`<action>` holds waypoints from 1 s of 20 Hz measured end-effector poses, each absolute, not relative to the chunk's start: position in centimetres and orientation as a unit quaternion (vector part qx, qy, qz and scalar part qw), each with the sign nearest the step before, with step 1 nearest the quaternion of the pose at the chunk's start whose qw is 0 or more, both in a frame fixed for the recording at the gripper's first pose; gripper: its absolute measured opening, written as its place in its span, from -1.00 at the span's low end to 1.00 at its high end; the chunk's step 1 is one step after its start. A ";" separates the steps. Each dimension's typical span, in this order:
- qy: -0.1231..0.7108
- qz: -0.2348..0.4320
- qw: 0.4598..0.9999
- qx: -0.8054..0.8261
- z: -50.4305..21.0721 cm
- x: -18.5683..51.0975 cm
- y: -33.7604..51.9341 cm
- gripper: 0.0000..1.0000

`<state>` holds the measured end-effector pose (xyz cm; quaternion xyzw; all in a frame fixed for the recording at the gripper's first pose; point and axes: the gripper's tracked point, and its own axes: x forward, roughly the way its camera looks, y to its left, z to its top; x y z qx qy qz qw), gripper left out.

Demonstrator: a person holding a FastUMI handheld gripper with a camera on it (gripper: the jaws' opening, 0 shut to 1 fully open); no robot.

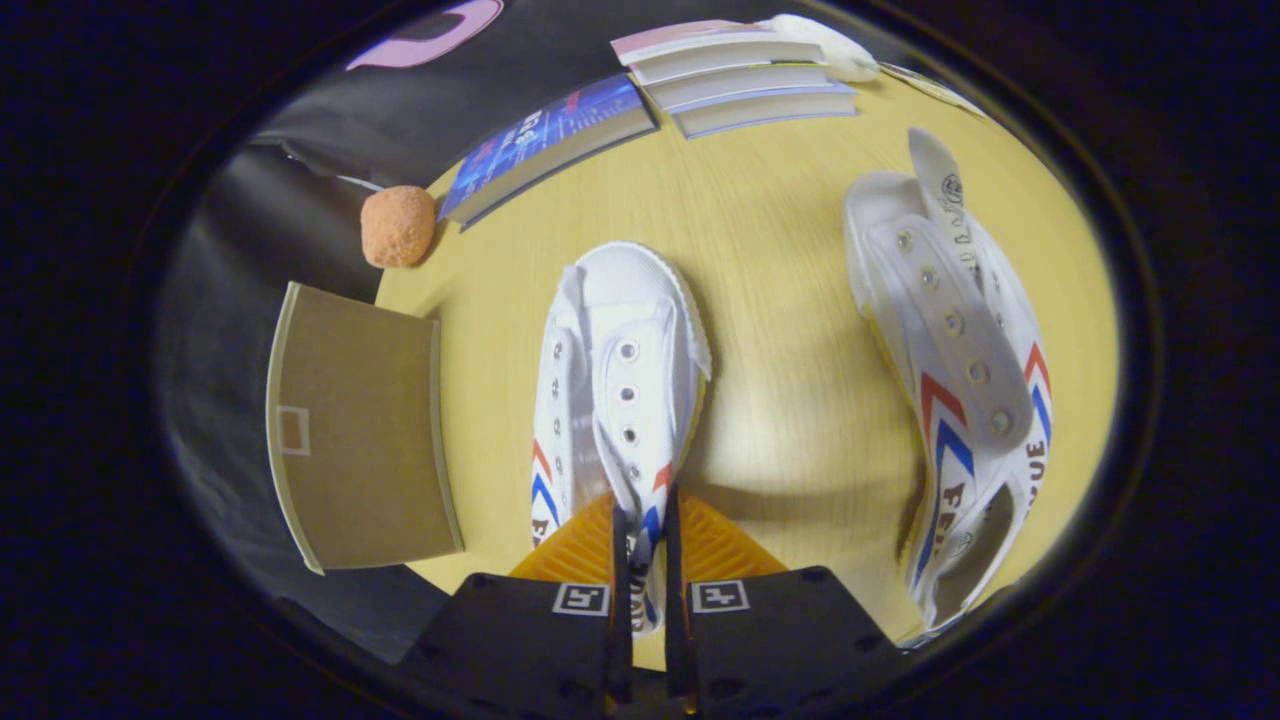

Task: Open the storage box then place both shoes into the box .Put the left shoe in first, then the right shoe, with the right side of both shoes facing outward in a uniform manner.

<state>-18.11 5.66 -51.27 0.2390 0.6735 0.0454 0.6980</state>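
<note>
- Gripper [640,545] in the gripper view: fingers nearly closed, a thin fold of a white shoe [615,400] pinched between them, apparently the collar or side wall at the heel end. Both fingers appear to press on it.
- Held shoe: toe points away from the gripper, lace eyelets up, stripes on the side wall close to the fingertips. Judgement: a heel-end grip lets the toe lead into the box and keeps the shoe's facing under control.
- Second white shoe [950,370]: to the right of the gripper, well apart from the held one, rolled onto its side on the desk [780,300], tongue flopped out.
- Storage box [350,440]: brown panel to the left of the gripper, at the desk edge. Cannot tell whether it is open.
- Which shoe is the left one: cannot tell with confidence.
- Beyond the shoes: orange ball [398,226], blue book [550,140], stacked books [745,85]; all clear of the working path.
</note>
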 end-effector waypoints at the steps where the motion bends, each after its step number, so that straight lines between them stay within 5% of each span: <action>1: 0.671 0.044 0.698 0.245 -50.6 -18.3 5.7 -0.89; 14: 0.615 0.054 0.690 0.378 -43.4 -14.5 8.6 -0.95; 20: 0.564 0.117 0.720 0.387 -35.7 -10.0 12.8 -0.95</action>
